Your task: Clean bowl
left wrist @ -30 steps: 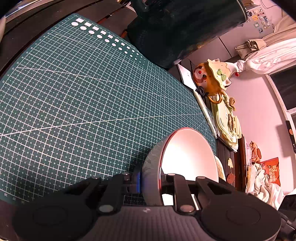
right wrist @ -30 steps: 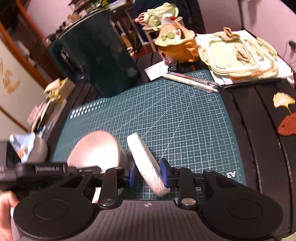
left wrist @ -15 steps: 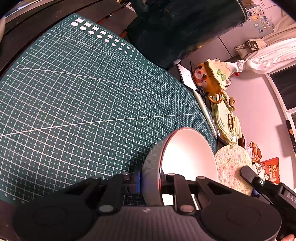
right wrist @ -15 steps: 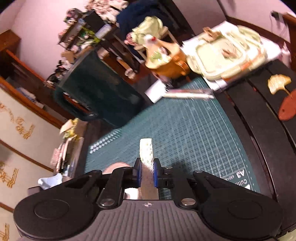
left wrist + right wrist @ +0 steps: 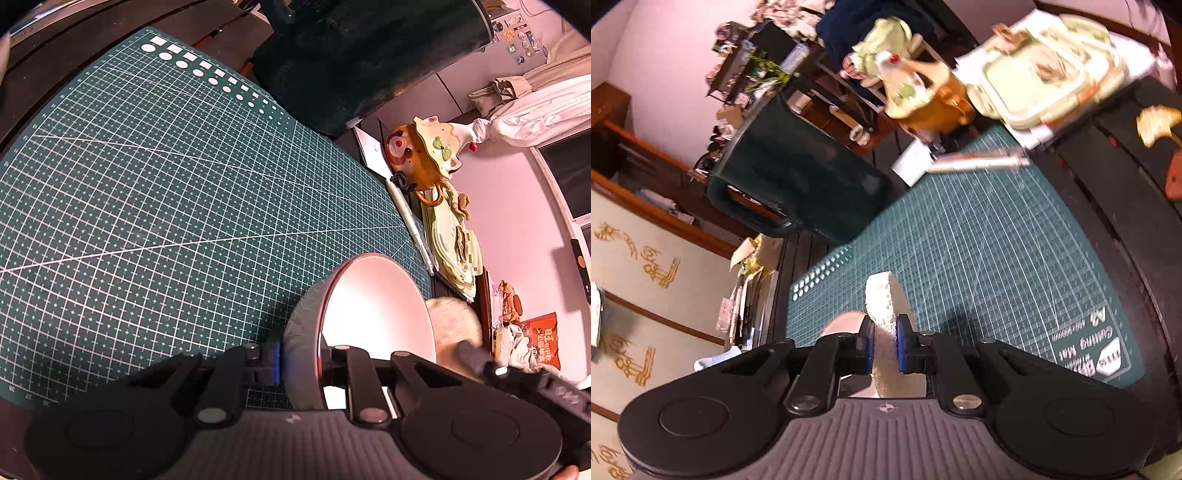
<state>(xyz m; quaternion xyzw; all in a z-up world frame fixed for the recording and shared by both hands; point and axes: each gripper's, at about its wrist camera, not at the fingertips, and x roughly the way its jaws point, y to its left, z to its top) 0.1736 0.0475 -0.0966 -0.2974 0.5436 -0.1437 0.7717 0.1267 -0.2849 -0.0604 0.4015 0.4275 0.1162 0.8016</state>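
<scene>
Left gripper [image 5: 301,363] pinching bowl [image 5: 376,310] by rim, one finger inside, one on grey outer wall; bowl tipped on edge, pale inside facing to gripper's right, just ahead of the fingers, above green cutting mat [image 5: 166,192]. Right gripper [image 5: 884,349] squeezed onto white sponge [image 5: 884,302], which sticks out fwd past the fingertips. Sponge blurred in left view, at bowl's far-right rim, so touching or just beside; can't tell which. Sliver of bowl showing left of sponge in right view. Step in hand, prob.: wiping inside of bowl w/ sponge. How much wiped already: can't say, inside looks plain, no dirt visible. Next calls for sponge face flat against inner wall, sweeping round, w/ left grip firm so rim doesn't slip under the push.
</scene>
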